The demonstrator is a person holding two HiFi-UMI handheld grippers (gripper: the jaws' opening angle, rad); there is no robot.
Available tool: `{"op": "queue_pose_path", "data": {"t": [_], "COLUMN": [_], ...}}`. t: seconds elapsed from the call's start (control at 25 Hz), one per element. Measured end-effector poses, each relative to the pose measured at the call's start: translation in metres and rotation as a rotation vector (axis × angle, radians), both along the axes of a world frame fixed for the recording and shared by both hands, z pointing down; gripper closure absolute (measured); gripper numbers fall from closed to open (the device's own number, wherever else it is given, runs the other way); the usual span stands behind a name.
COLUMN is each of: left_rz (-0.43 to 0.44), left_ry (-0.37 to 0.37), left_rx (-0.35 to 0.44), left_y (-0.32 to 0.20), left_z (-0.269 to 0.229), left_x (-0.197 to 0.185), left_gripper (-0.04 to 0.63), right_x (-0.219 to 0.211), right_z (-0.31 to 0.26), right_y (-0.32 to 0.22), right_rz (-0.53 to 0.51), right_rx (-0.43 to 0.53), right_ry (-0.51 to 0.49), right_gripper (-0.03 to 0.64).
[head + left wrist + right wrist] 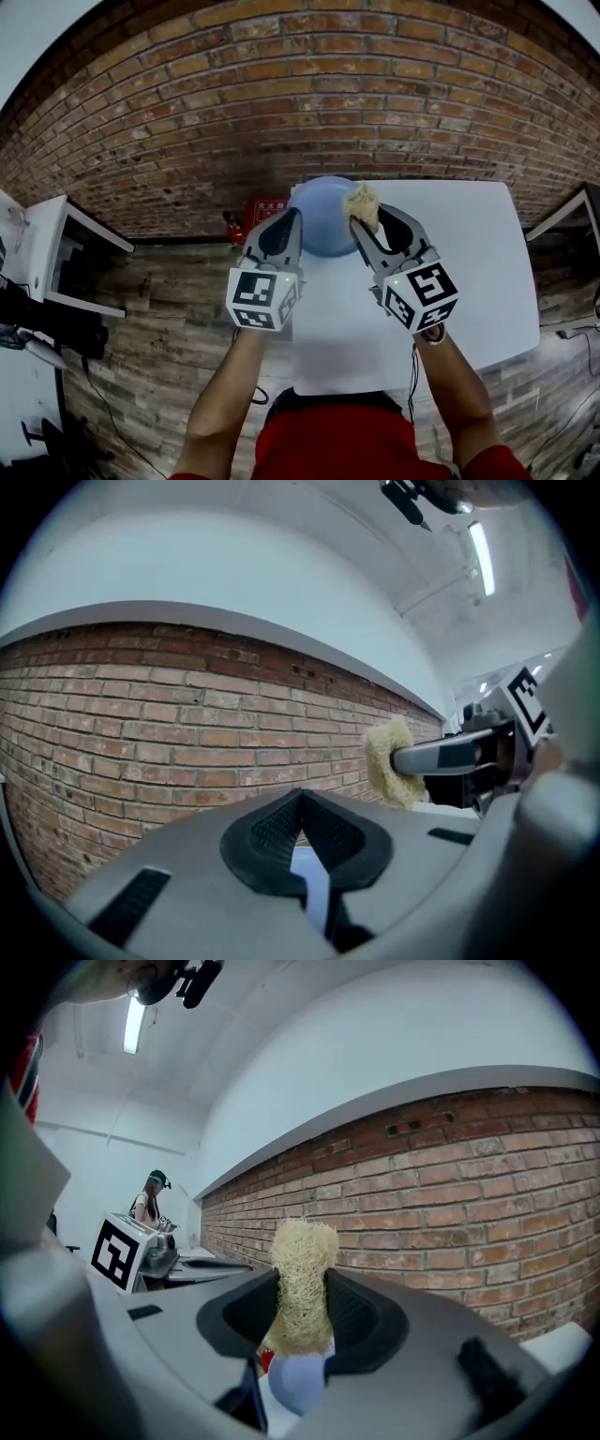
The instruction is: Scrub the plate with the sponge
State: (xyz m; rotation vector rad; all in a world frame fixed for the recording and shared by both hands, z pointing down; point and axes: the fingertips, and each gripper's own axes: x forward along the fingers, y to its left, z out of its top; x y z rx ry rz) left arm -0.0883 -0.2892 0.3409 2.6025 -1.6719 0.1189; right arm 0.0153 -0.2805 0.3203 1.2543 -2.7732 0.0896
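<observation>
A round blue plate [323,223] lies at the far left corner of the white table [459,272]. My right gripper [364,223] is shut on a tan fibrous sponge [362,203], held over the plate's right rim. In the right gripper view the sponge [302,1279] stands upright between the pads, with the plate [298,1384] below. My left gripper [294,216] is shut, its tip at the plate's left rim. A sliver of the plate [314,888] shows through the slit behind its pads; I cannot tell whether it pinches the rim. The sponge [389,761] shows to its right.
A brick wall [309,84] rises behind the table. A red box [266,212] sits on the wooden floor by the table's corner. White shelving [42,253] stands at the far left. A person [150,1202] stands far off in the right gripper view.
</observation>
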Motion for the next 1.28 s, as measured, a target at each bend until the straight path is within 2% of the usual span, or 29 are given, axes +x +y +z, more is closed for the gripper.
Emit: {"op": "queue_pose_path", "data": {"t": [0.28, 0.52, 0.88, 1.12, 1.16, 1.24, 1.28], "left_rz": [0.042, 0.036, -0.031, -0.044, -0.042, -0.034, -0.032], "left_ry": [-0.006, -0.033, -0.026, -0.041, -0.039, -0.026, -0.017], "left_rx": [-0.069, -0.142, -0.319, -0.439, -0.465, -0.527, -0.561], "left_y": [-0.046, -0.080, -0.111, -0.128, -0.130, -0.133, -0.134], "left_z": [0.039, 0.075, 0.136, 0.171, 0.177, 0.190, 0.197], "left_x": [-0.026, -0.039, -0.059, -0.066, -0.065, -0.064, -0.063], "left_gripper": [0.581, 0.581, 0.581, 0.579, 0.574, 0.479, 0.469], "right_x": [-0.031, -0.051, -0.067, -0.075, -0.076, -0.078, -0.079], "right_z": [0.035, 0.076, 0.130, 0.173, 0.181, 0.195, 0.201], "right_y": [-0.049, -0.088, -0.136, -0.162, -0.166, -0.173, -0.176], "right_rz": [0.055, 0.053, 0.031, 0.040, 0.040, 0.041, 0.043], "right_rx": [-0.092, -0.176, -0.279, -0.387, -0.406, -0.445, -0.464], "right_ry": [0.071, 0.172, 0.255, 0.297, 0.306, 0.324, 0.332], "right_gripper": [0.465, 0.463, 0.463, 0.465, 0.465, 0.465, 0.465]}}
